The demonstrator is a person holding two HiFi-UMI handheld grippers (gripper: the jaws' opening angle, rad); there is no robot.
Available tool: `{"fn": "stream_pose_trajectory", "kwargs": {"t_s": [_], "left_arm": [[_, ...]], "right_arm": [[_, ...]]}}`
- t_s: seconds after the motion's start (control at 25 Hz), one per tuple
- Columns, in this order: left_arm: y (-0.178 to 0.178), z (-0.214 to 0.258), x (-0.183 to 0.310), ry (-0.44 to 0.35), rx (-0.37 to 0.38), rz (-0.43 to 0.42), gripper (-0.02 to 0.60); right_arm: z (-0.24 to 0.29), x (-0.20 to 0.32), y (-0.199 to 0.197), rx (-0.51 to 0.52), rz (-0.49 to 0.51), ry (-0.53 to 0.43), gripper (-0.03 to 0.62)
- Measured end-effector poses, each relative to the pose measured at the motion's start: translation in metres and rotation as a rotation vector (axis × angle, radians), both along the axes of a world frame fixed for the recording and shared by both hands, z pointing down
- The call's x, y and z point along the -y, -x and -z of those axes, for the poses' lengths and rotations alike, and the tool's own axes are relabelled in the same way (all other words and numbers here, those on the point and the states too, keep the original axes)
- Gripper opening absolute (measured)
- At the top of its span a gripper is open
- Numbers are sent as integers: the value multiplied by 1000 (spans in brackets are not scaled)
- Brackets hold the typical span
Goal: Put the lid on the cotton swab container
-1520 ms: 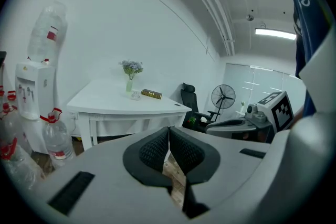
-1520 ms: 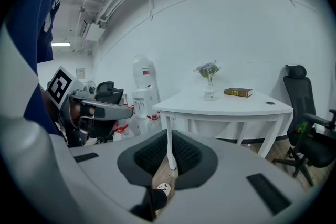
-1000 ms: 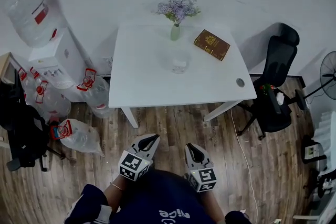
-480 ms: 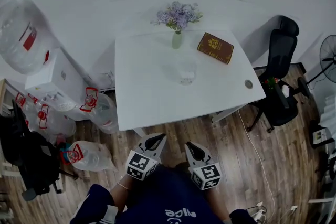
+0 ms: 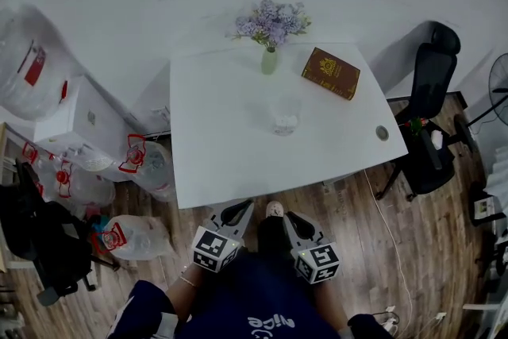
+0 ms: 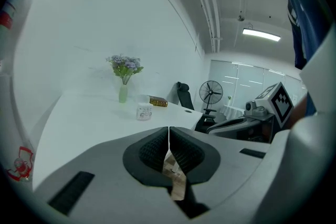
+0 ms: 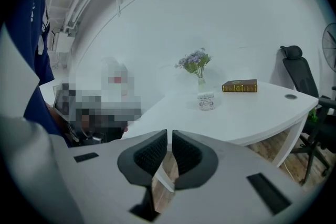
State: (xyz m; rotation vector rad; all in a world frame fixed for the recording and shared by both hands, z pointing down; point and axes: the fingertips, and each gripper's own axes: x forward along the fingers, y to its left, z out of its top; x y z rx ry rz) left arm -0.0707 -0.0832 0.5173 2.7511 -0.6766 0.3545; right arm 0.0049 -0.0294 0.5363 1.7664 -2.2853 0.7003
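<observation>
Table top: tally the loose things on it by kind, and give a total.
Vase of flowers: 1
Book: 1
Cotton swab container: 1
Total: 3

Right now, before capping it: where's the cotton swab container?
Head view: the container stands centrally on the white table, nearer the person than the flower vase, left of the brown book.
</observation>
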Motion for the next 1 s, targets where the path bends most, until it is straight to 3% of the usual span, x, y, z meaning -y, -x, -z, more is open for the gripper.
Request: {"fn": "stream_pose_trajectory", "kwargs": {"t_s": [0.28, 0.52, 1.0], "left_arm": [[-19, -3, 58, 10, 11, 114, 23], [-56, 4, 109, -5, 13, 157, 24], [-108, -5, 150, 46, 43, 244, 25]], "right_arm": [[8, 78, -43, -12, 87, -27, 57], [17, 141, -89, -19, 138, -57, 57], [30, 212, -151, -19, 221, -108, 57]]}}
